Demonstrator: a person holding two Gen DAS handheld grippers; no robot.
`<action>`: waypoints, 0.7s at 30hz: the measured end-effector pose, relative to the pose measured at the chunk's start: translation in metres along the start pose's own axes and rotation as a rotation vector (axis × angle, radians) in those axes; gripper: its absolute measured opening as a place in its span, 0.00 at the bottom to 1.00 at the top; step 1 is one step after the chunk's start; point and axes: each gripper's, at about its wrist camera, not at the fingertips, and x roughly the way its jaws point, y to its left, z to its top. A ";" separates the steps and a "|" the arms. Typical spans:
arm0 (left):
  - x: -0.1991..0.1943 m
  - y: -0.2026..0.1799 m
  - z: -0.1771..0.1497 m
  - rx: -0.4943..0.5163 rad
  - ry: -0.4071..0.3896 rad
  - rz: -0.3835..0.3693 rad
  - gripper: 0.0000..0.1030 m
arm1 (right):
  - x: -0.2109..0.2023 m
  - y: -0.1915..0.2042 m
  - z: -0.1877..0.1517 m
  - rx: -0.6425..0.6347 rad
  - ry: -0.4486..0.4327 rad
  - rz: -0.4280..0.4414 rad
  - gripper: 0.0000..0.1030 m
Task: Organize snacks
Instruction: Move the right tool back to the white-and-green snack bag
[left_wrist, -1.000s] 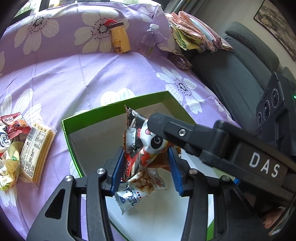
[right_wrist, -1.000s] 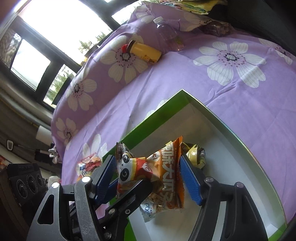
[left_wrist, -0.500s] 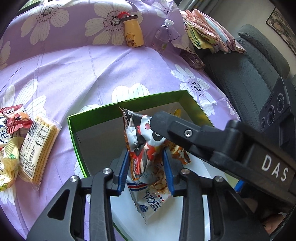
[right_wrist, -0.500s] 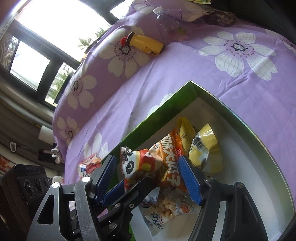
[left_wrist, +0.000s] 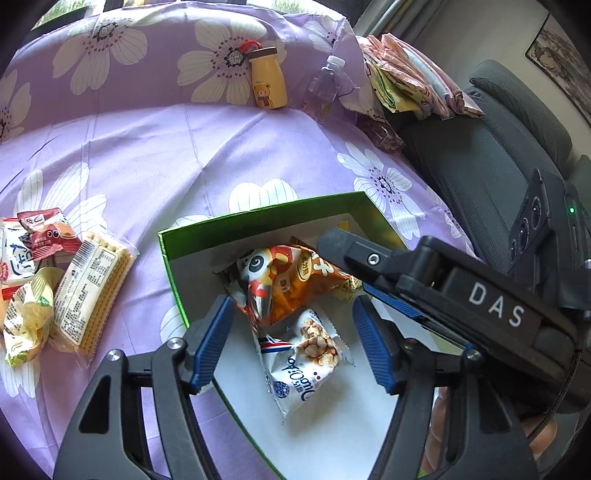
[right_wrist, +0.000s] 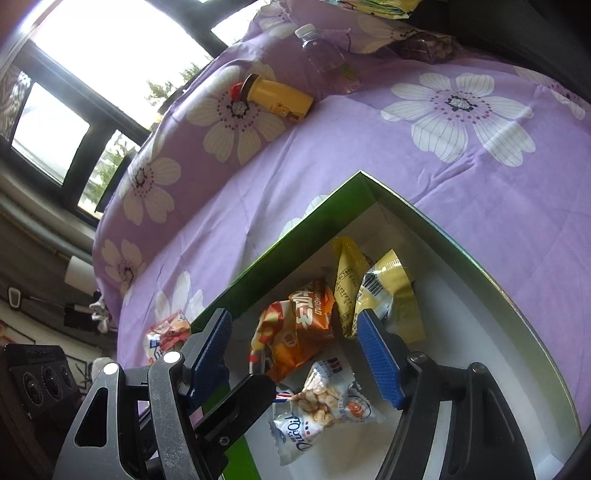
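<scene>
My left gripper (left_wrist: 291, 343) is opening over the box (left_wrist: 258, 218); the panda bag (left_wrist: 291, 284) lies loose between its pads, touching neither. My right gripper (right_wrist: 295, 354) gapes empty above it. Only the right view shows the yellow packets (right_wrist: 384, 295) at the box's far corner; only the left shows the wafers (left_wrist: 88, 291) by the cloth's (left_wrist: 184, 147) left edge.

Both wrist cameras look down, sharing box (left_wrist: 258, 216).

Box (left_wrist: 258, 218) on bed cover (left_wrist: 166, 147). Inside: panda packet (left_wrist: 288, 284) atop puffed-snack packet (left_wrist: 306, 354). Loose snacks (left_wrist: 62, 280) left of box; two bottles (left_wrist: 267, 83) behind.
</scene>
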 end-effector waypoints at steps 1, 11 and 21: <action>-0.004 0.001 -0.001 -0.002 -0.005 -0.004 0.67 | -0.002 0.001 0.000 -0.006 -0.006 0.002 0.71; -0.067 0.031 -0.013 -0.062 -0.101 0.006 0.86 | -0.023 0.031 -0.014 -0.088 -0.070 -0.050 0.71; -0.143 0.101 -0.030 -0.153 -0.217 0.146 0.98 | -0.040 0.073 -0.037 -0.217 -0.135 -0.102 0.76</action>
